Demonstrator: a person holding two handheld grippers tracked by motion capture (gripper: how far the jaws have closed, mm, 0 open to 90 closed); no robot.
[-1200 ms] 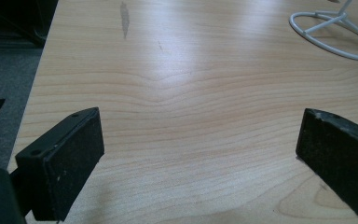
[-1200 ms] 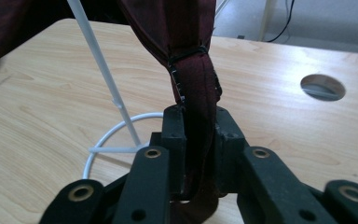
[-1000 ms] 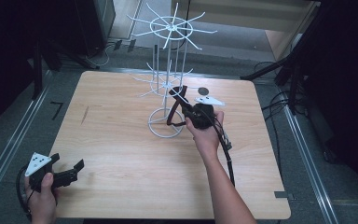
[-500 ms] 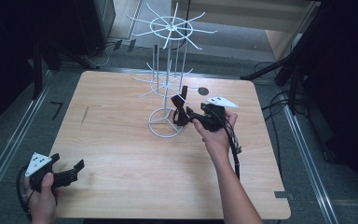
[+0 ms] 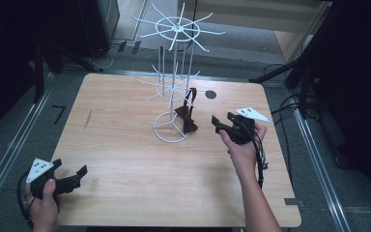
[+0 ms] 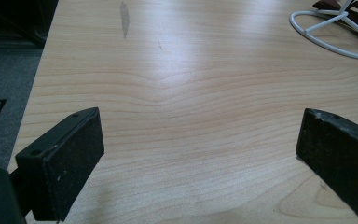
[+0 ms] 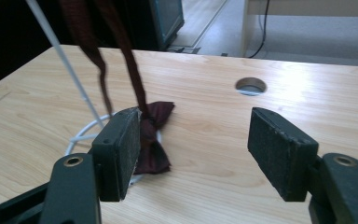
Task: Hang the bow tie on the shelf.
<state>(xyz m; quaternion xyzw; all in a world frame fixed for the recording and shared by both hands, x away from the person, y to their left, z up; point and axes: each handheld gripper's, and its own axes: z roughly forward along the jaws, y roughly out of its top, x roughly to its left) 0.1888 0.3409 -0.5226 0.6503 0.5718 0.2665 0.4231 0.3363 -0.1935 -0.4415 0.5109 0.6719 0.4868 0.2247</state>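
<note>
My right gripper (image 5: 221, 122) jaws just opened, wide, nothing between, dark red cloth bow tie (image 7: 153, 140) part hidden behind one pad, strap hung on thin white wire rack (image 5: 173, 87), bow beside ring base on wood-grain table (image 5: 125, 154), left gripper (image 5: 72, 175) wide, empty.

Right hand-held gripper (image 5: 218, 122) released bow tie (image 5: 187, 118), opened, drew away rightward.

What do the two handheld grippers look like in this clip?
Both the left gripper and the right gripper are black, each with two blocky, flat-padded jaws, a grey three-cornered plate on top and a dark trailing cable. The person's forearms are bare, with no sleeves in sight.
</note>
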